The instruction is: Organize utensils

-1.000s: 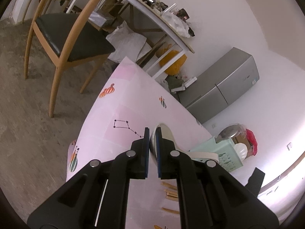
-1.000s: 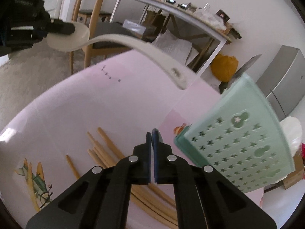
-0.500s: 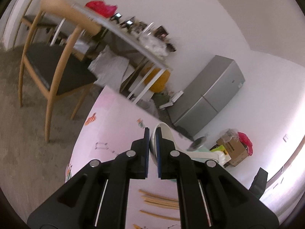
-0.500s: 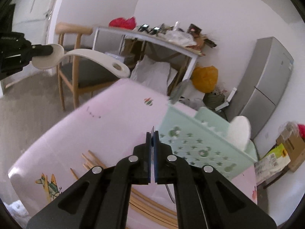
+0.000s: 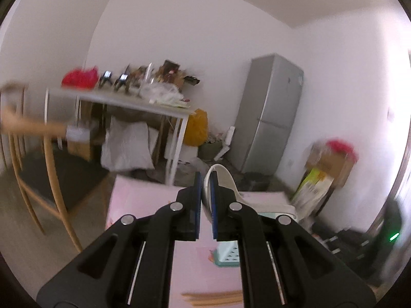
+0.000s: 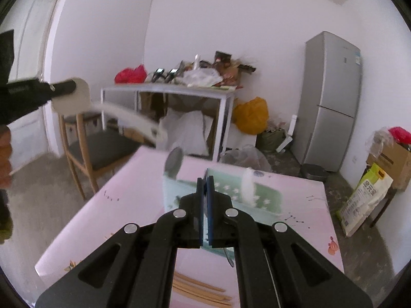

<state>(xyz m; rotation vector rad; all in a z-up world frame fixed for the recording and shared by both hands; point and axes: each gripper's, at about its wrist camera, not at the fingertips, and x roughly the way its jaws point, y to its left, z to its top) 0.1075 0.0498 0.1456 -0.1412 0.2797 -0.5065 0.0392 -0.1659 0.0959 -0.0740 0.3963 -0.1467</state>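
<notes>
While the left gripper (image 5: 204, 200) clamps the bowl of a white rice paddle (image 6: 77, 97), held aloft at upper left of the right view, the right gripper (image 6: 204, 200) is closed and apparently empty. Next, I judge, the paddle must descend handle-first into the green basket (image 6: 267, 202) at centre frame.

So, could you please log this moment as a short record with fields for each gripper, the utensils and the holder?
left gripper: shut on the bowl end of the white rice paddle, held in the air over the table's left side
right gripper: shut on a thin metal utensil handle, what it is unclear
green basket: on the pink table, with a white utensil and a metal spoon standing in it
chopsticks: loose on the table near its front edge
</notes>
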